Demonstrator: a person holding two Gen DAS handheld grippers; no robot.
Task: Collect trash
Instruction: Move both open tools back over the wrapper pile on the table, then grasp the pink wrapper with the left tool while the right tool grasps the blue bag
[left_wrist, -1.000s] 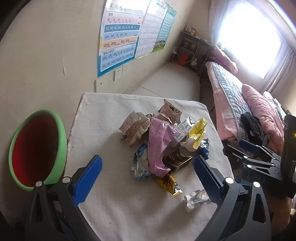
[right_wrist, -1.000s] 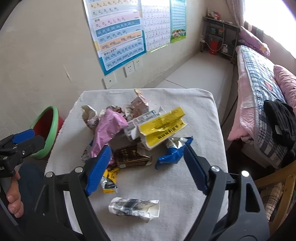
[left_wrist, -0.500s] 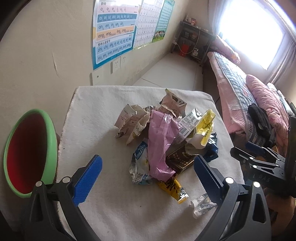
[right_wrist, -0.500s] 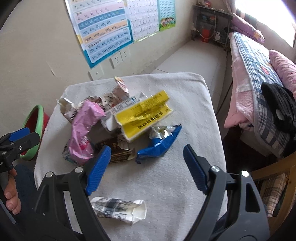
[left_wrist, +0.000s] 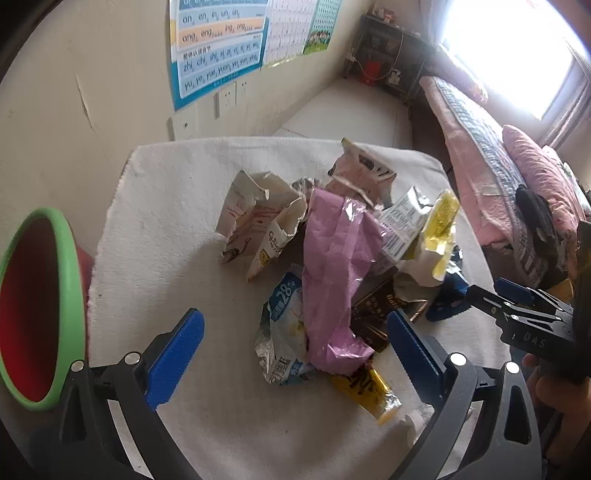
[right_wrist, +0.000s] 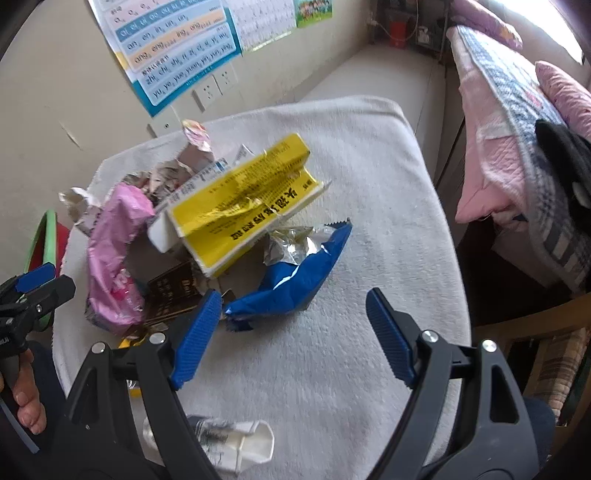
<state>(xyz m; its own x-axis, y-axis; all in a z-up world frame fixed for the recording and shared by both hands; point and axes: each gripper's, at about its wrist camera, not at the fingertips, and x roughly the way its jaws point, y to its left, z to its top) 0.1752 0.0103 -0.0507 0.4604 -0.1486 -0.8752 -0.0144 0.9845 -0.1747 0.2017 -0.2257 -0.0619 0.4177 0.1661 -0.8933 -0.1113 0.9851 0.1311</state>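
Hovering with jaws spread and empty, the left gripper and right gripper frame the heap of crumpled wrappers on the white towel-covered table. Nothing is collected yet; next, probably pinching the crinkled blue foil wrapper for the green-rimmed red bin.

One green basin, two wall posters

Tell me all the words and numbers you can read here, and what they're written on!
"ang eng ing ong", "zhi chi shi ri zi ci si", "yu ye yue yuan yin yun ying": the wall poster.
"28%": the light blue wrapper.
"DAS": the right gripper body.
Yellow box: Chinese print, blurred.
Brown wrapper, white carton, other charts: too small or blurred to read.
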